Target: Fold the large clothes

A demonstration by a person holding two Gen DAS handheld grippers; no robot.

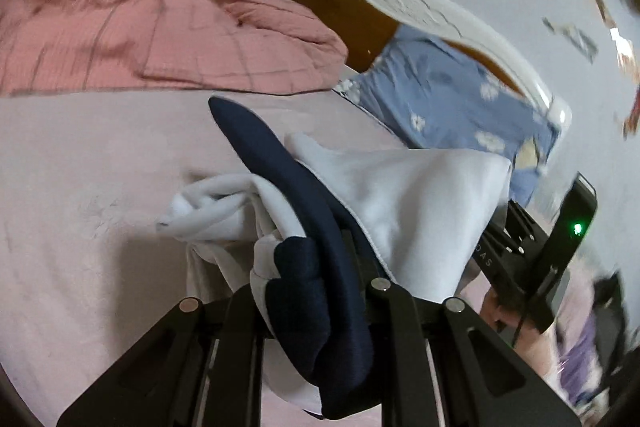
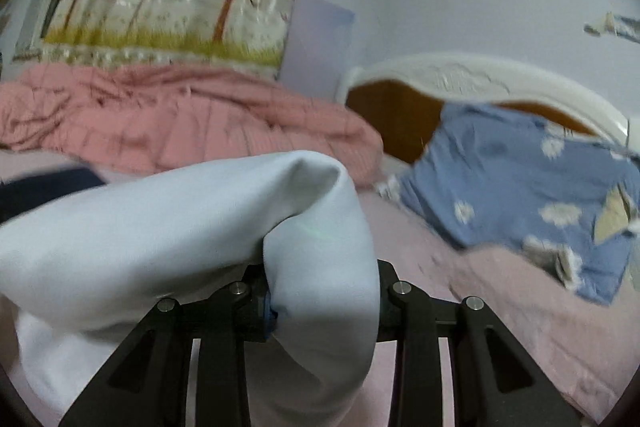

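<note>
Quilt: a pink quilt [image 1: 168,35] lies bunched at the far left of the bed, well apart from the garment.
Bed: the pale pink sheet [image 1: 80,187] below the garment is bare in front of both tongs.
Garment: a white top with dark navy trim [image 1: 400,195] hangs lifted above the sheet, held by both tongs, with a loose white fold drooping at the left.
Left tongs: the left gripper [image 1: 320,275] is pinched nearly together on the navy band [image 1: 280,187] and the white cloth beside it; the band curls up past the jaws.
Right tongs: the right gripper [image 2: 324,303] is clamped on a thick white fold that bulges over and hides the tips.
Hand: a hand [image 1: 516,323] shows under the right tongs at the lower right of the left view.
Pillow: a blue flowered pillow [image 2: 520,195] leans on the headboard [image 2: 480,79] at the right.
Step, as I judge it: carrying the top, held at two places, to lay or fold it on the sheet.
Risk one: the thick fold could slip from the right jaws, since they hold a bunch, not a flat edge.
Risk two: the drooping fold at the left could land crumpled under the top and spoil the fold.
Risk three: the navy band may twist, so the edge goes down uneven.
</note>
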